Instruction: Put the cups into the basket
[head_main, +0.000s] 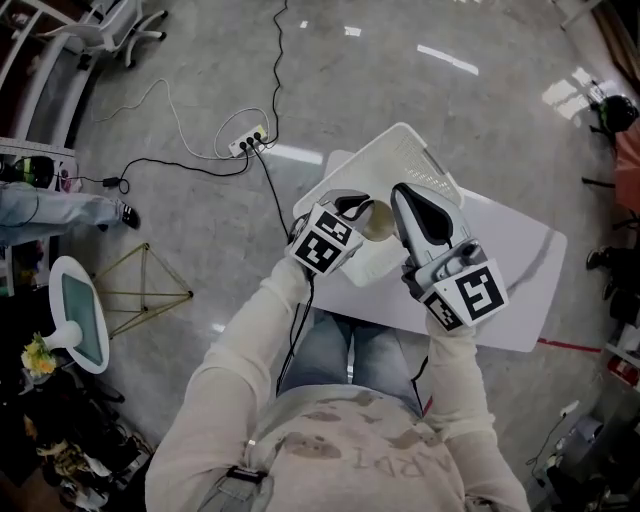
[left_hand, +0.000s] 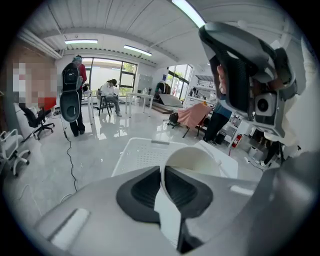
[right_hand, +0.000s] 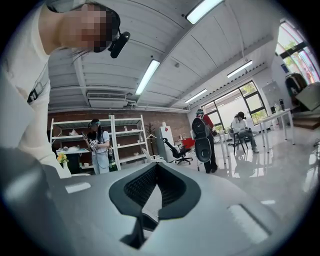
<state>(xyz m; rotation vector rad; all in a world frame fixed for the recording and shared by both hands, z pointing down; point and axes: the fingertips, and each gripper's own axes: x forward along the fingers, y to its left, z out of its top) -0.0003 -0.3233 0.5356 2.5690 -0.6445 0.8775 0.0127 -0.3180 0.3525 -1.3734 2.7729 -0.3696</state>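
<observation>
Both grippers are up in front of the person, over the white counter (head_main: 515, 262). The left gripper (left_hand: 161, 172) has the 1 cup (left_hand: 194, 161) in sight. Its 2 jaws are clenched on the cup's thin white wall, which runs straight down between the dark pads, with the round rim jutting out past the tips. From the head view the cup hangs in the air off the counter, at the near edge of the basket (head_main: 402, 150), between the 2 grippers. The basket itself sits flat on the counter, white and perforated. In the left gripper view it lies just beyond the cup's rim.

Over to the right gripper (right_hand: 156, 172). Its jaws are pressed together with nothing between them, and they point out across the room (shelving, office chairs and a few people standing far back). In the head view it hovers just beside the cup, on the cup's right, its marker cube turned toward the person's chest.

Down on the floor, left of the counter, a power strip (head_main: 248, 143) lies with dark cables trailing away from it.
</observation>
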